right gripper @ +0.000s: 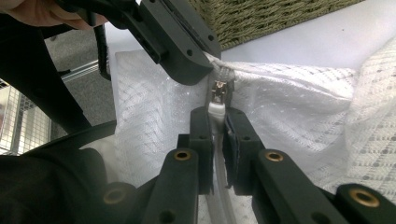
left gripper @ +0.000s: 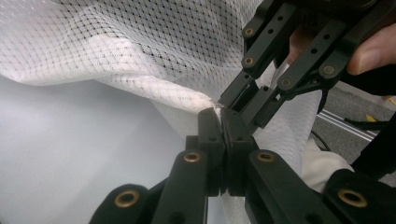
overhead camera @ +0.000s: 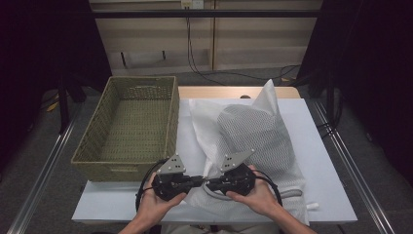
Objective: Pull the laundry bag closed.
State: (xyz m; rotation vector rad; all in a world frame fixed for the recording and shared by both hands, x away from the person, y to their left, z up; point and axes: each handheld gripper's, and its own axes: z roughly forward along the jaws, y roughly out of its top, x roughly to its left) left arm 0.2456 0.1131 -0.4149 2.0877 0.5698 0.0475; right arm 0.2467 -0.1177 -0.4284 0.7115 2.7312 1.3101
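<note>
Rectangular desk with pale grey-white top (overhead camera: 321,161); woven olive-green rectangular wicker basket (overhead camera: 127,125) on left side, overhanging left edge; white mesh zippered laundry bag (overhead camera: 253,141) lying centre-right, just beside basket.

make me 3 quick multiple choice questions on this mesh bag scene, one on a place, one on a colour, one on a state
1. Where does the wicker basket stand?
A. left of the mesh bag
B. right of it
C. on top of it

2. What colour is the mesh bag?
A. blue
B. white
C. red

3. What is the right gripper doing?
A. lying open on the table
B. shut on the zipper pull
C. holding the basket

Answers:
1 A, the high view shows the basket at the table's left, with the bag beside it.
2 B, the netting is white in all views.
3 B, its jaws pinch the pull's white tab.
</note>
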